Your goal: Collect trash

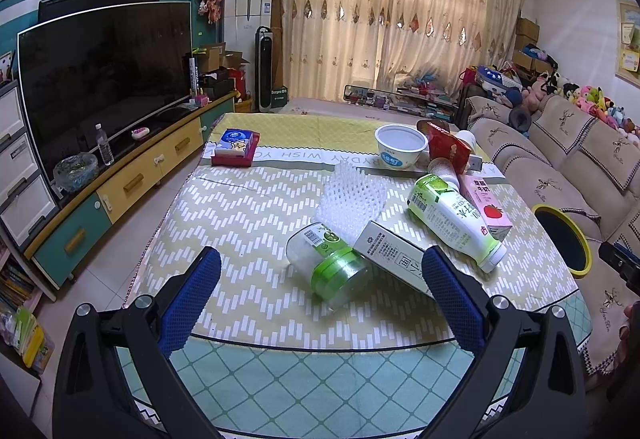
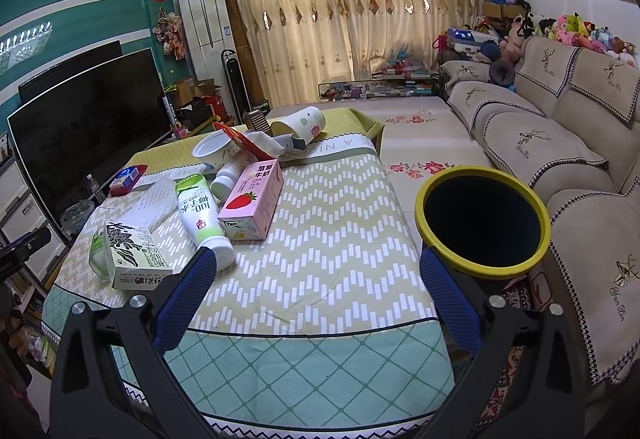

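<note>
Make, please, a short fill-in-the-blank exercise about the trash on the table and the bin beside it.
1. The round dark trash bin beside the table has a rim of ____ colour.
2. The pink rectangular milk carton shows a picture of a red ____.
3. The white plastic bottle with green label is ____ on the patterned tablecloth, not upright.
4. The left gripper and the right gripper both hold ____.

Missing words: yellow; strawberry; lying; nothing

A yellow rim is ringing the dark bin (image 2: pixel 482 217); white chevrons are crossing the yellow-green tablecloth (image 2: pixel 340 239); a strawberry is decorating the pink carton (image 2: pixel 252 199).
</note>
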### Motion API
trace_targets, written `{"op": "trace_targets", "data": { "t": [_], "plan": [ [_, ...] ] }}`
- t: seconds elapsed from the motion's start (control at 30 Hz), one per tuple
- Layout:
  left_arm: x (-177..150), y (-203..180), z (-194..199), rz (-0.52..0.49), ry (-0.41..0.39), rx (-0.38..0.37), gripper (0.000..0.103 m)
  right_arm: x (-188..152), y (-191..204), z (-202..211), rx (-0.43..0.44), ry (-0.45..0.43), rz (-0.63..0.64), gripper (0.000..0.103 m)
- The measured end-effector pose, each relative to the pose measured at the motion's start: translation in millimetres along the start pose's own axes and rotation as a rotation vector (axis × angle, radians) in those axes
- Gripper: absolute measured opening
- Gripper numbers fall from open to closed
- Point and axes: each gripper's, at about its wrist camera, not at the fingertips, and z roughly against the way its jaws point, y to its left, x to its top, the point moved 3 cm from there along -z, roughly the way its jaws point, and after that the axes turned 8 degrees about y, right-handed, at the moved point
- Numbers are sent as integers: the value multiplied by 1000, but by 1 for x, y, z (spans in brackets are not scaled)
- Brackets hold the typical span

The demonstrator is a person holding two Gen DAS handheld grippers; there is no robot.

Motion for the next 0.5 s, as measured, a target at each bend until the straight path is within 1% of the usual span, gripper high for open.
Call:
{"op": "trace_targets", "data": {
  "t": [0.2,0.33,0.5],
  "plan": [
    [0,2,-3,-1,-8,16,99,1,1,-6,6,11,0,97],
    [2,8,-2,13,-15,22,99,2,6,-20,32,44,6,97],
    [3,13,-5,18,-9,23,99,6,24,-42,54,82,56,97]
  ]
}}
